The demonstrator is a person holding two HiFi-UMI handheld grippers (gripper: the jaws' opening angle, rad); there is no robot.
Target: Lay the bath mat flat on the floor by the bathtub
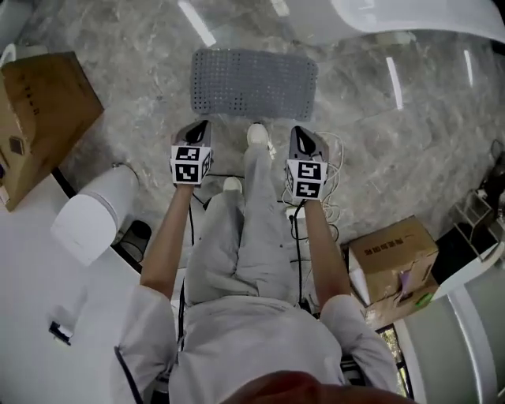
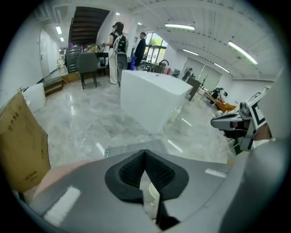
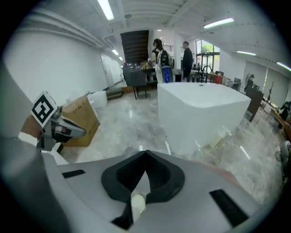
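Fingers [image 2: 129, 173] pinched together on the left gripper [image 1: 201, 126] and the right gripper [image 1: 304, 134], both empty. Grey bath mat [image 1: 252, 83] lies, seemingly flat, on the glossy marble floor [image 1: 134, 87] near the white bathtub [image 1: 418, 16]. Cardboard box [image 1: 39, 118] off left, bright open hall beyond.

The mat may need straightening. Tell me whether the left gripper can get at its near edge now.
Probably yes. The left gripper, shut and empty, hangs just short of the bath mat and its near edge, with only bare floor between. It would have to drop and open first.
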